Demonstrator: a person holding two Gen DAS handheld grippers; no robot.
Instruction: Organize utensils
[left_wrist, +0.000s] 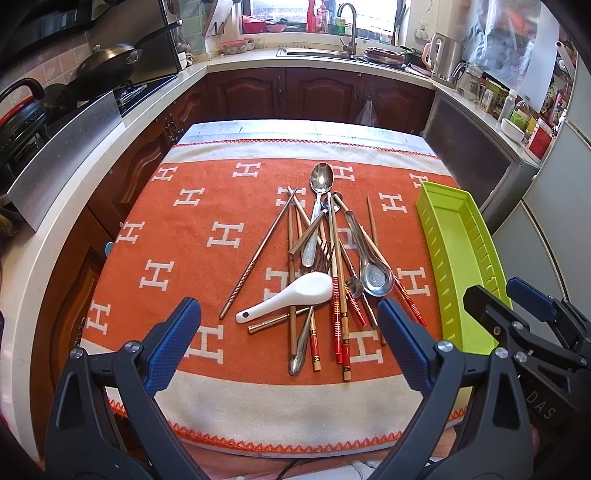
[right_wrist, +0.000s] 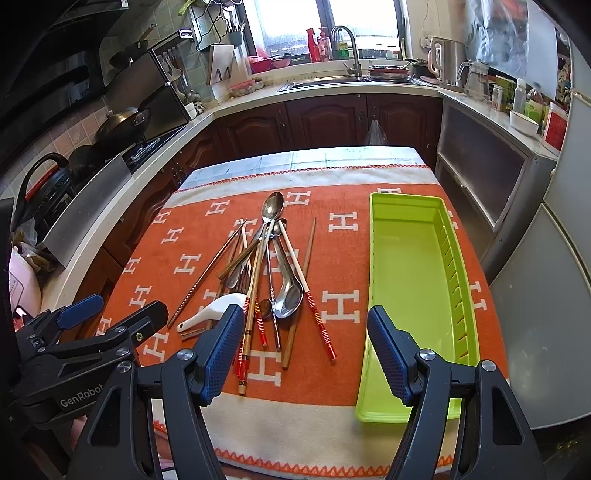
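A home kitchen is shown: a sink with tall faucet (right_wrist: 349, 48) is set under a window, a wok (right_wrist: 123, 123) is seen on the stove at the left, and dark wooden cabinets (right_wrist: 325, 122) are fitted beneath pale counters.

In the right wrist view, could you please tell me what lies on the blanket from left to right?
Metal chopstick → white ceramic spoon → steel soup spoon → red-tipped chopstick → green tray.
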